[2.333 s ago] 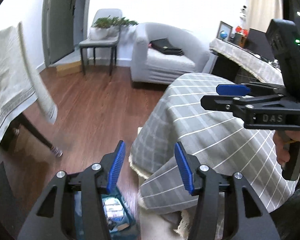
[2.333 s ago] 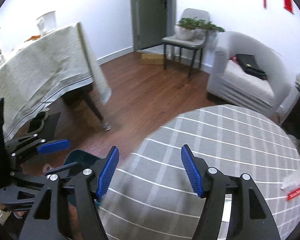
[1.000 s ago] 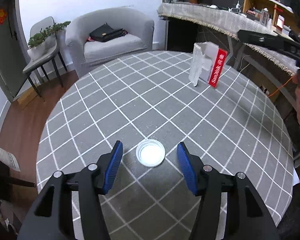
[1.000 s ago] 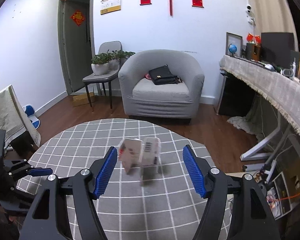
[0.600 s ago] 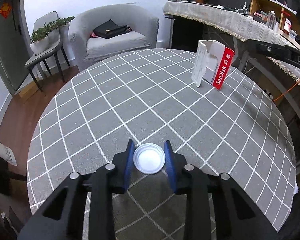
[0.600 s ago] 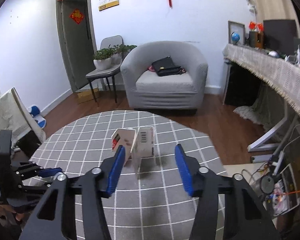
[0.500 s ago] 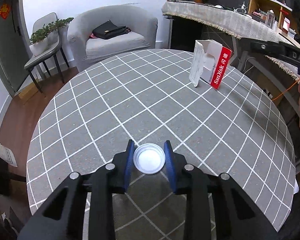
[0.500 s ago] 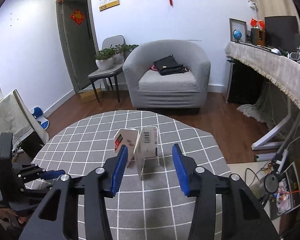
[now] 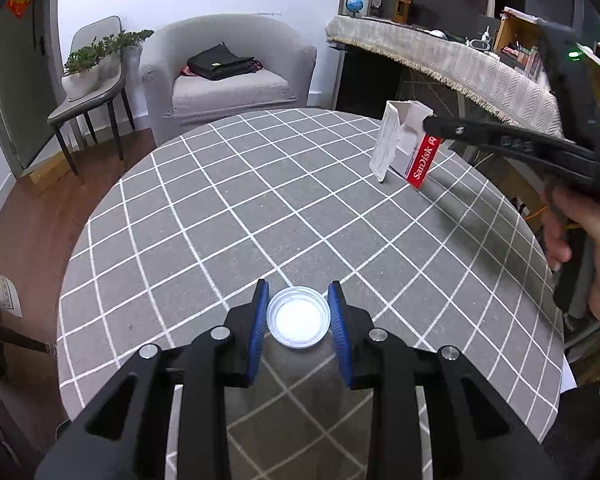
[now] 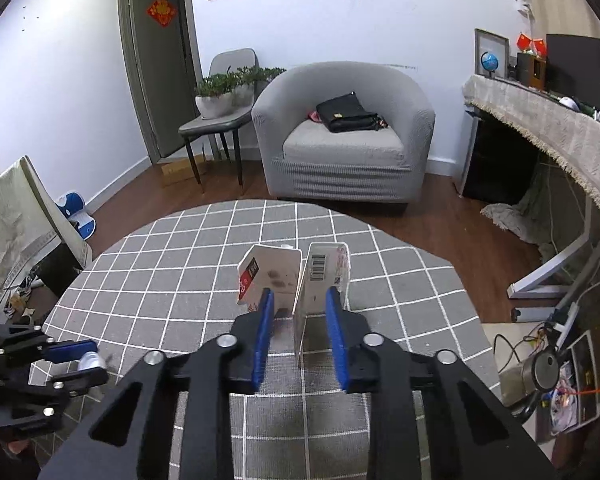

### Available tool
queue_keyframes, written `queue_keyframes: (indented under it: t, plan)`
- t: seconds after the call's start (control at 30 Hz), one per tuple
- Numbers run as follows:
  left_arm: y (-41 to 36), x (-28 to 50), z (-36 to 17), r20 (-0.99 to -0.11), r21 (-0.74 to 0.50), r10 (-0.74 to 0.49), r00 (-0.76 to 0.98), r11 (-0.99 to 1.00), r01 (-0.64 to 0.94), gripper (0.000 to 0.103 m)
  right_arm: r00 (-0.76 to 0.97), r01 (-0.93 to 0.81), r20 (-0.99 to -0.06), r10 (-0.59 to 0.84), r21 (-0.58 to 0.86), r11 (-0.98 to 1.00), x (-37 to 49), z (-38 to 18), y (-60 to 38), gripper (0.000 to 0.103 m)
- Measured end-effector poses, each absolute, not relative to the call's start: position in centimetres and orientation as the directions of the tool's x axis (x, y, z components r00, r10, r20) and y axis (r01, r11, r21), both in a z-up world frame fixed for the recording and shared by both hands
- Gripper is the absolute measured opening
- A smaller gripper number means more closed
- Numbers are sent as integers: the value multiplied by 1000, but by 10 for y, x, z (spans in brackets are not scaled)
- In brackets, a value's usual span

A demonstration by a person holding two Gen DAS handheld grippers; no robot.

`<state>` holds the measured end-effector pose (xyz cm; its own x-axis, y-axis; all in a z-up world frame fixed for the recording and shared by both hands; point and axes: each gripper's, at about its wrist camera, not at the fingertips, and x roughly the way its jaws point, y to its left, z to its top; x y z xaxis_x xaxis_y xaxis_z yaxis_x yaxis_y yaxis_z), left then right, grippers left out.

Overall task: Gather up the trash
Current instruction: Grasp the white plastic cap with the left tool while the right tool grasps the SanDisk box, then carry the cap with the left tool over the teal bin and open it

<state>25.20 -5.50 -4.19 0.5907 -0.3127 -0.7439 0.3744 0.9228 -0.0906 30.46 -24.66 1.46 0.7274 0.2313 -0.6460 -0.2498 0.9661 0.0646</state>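
Note:
My left gripper [image 9: 298, 316] is shut on a white round lid [image 9: 298, 317] at the near edge of the round table with a grey checked cloth [image 9: 260, 208]. An opened white and red SanDisk card package [image 9: 405, 148] stands at the table's far right. In the right wrist view my right gripper [image 10: 300, 330] has its blue pads on either side of the package [image 10: 296, 276], closed in on it; firm contact is not clear. The left gripper with the lid also shows in the right wrist view [image 10: 80, 358] at the lower left.
A grey armchair [image 10: 342, 136] with a black bag stands behind the table. A chair with potted plants [image 10: 220, 112] is to its left. A cloth-covered desk [image 10: 548, 128] runs along the right. Another covered table [image 10: 12, 216] is at the left.
Both grippers swung from the floor side to the tabletop. The left gripper closed on the white lid. The right gripper moved up to the package and narrowed its jaws around it.

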Motion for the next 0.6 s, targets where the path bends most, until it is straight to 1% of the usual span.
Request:
queue_keyframes:
  t: [0.07,0.27,0.37,0.4,0.6]
  plan:
    - [-51,248,-40,-741,-94,-315,593,923,373,32,723,-243,-652,229,71,968,307,11,-244,18]
    - [-37,241,-37,-732,-128,-332,595,925,358,32,719,-221,-662,209,67,973,318,4,-238,15]
    - [-30,235,-35,-728,-128,-331,600,926,355,32,718,-211,-668,195,59,976,322,1,-235,3]
    - [-27,234,-35,-727,-129,-330,602,927,353,32,717,-207,-670,192,59,977,323,2,-234,1]
    - [0,221,-32,-713,-134,-313,627,939,316,32,728,-224,-653,206,57,973,321,14,-218,1]
